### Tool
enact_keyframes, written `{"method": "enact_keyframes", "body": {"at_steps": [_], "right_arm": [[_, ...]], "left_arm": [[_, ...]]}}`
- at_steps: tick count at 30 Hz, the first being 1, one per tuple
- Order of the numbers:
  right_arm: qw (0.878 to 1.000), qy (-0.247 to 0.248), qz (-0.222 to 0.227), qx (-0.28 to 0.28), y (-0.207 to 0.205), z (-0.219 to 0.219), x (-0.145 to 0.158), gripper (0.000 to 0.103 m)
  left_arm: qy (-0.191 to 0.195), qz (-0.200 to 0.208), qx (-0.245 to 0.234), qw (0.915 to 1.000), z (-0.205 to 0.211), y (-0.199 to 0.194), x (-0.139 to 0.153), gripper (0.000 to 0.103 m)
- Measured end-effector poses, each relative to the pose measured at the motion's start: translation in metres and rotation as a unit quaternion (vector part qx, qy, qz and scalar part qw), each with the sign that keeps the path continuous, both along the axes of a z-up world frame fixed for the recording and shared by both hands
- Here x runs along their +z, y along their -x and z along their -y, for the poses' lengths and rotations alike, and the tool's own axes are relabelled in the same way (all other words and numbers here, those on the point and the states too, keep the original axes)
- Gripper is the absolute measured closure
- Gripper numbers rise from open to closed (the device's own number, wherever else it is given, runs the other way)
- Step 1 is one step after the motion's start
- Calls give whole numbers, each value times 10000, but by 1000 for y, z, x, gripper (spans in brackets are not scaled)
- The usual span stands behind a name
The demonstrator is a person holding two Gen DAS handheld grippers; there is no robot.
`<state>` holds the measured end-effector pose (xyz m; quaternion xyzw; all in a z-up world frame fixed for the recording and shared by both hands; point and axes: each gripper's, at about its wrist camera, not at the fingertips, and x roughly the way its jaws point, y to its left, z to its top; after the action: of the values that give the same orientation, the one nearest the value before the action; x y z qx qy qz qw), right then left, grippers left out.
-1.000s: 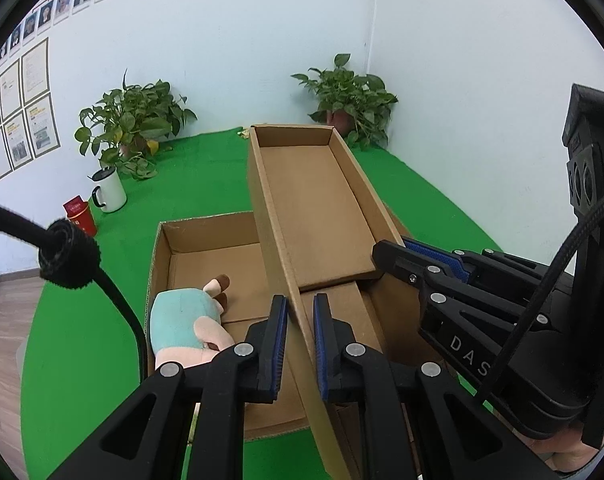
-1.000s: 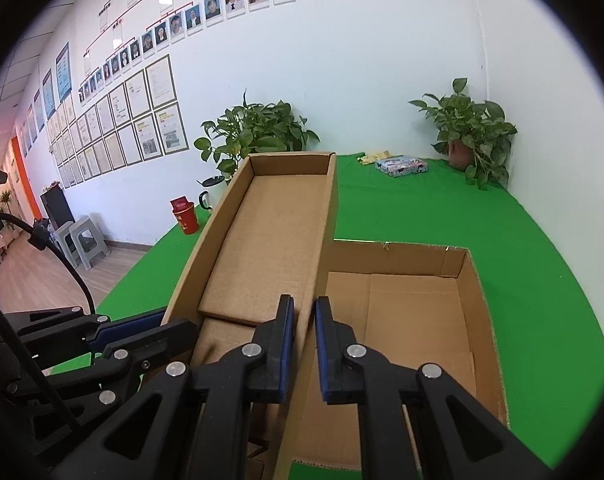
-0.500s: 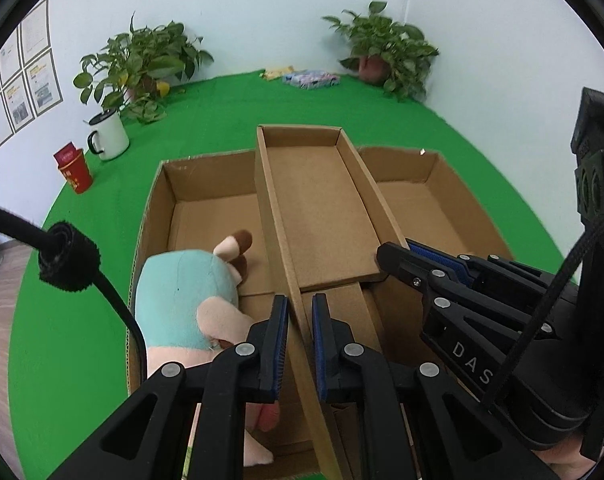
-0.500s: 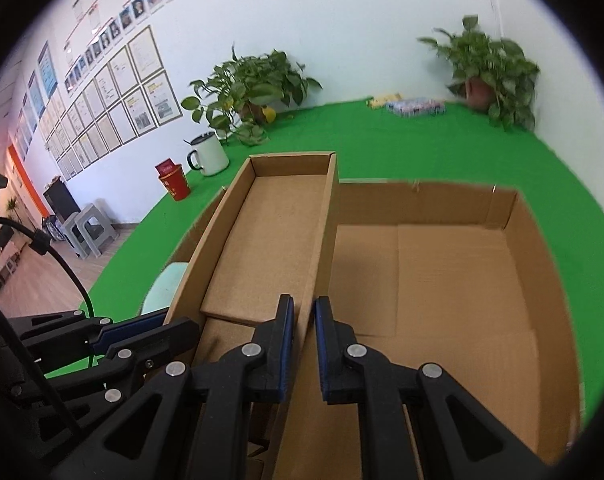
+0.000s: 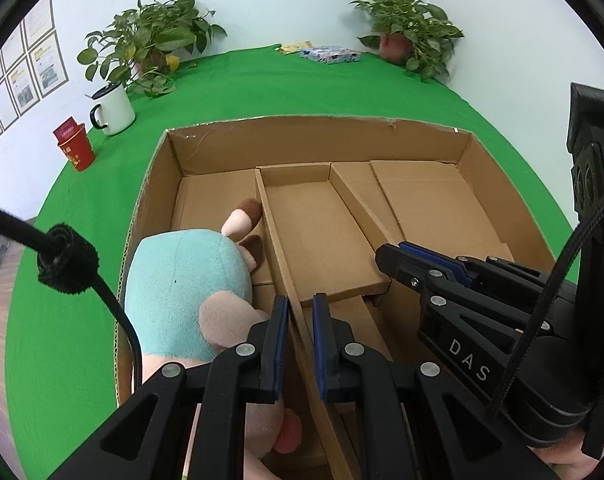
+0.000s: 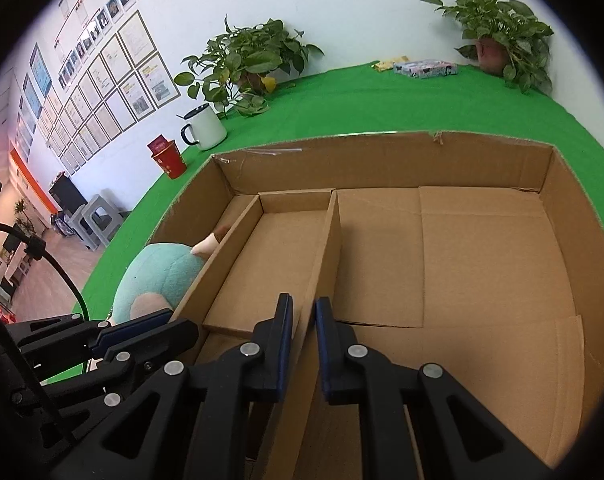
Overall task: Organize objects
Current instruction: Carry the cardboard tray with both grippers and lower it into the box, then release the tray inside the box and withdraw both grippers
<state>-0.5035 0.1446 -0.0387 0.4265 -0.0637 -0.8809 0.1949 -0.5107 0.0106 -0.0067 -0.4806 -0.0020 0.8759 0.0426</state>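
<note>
Left gripper and right gripper: matte black plastic frames with triangular cut-outs, silver round screws at the pivots, and blue ribbed pads lining the inner faces of the fingers. White letters "DAS" are showing on one side. A black cable, bound by a fuzzy strap, is trailing alongside.
</note>
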Motion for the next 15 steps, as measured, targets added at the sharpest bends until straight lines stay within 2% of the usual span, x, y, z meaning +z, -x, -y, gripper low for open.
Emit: {"method": "enact_keyframes", "body": {"at_steps": [3, 6, 11, 15], "right_arm": [[9999, -99, 136, -18, 5, 7, -5, 94], [9991, -184, 363, -88, 4, 9, -15, 94], [9989, -93, 447, -46, -1, 2, -22, 95], [9988, -270, 402, 48, -3, 6, -22, 95]], "left_arm": [[23, 95, 154, 9998, 3, 4, -7, 96], [30, 147, 85, 9999, 2, 1, -14, 96], [28, 142, 9, 9999, -1, -10, -17, 96], [62, 145, -101, 9998, -2, -17, -13, 96]]}}
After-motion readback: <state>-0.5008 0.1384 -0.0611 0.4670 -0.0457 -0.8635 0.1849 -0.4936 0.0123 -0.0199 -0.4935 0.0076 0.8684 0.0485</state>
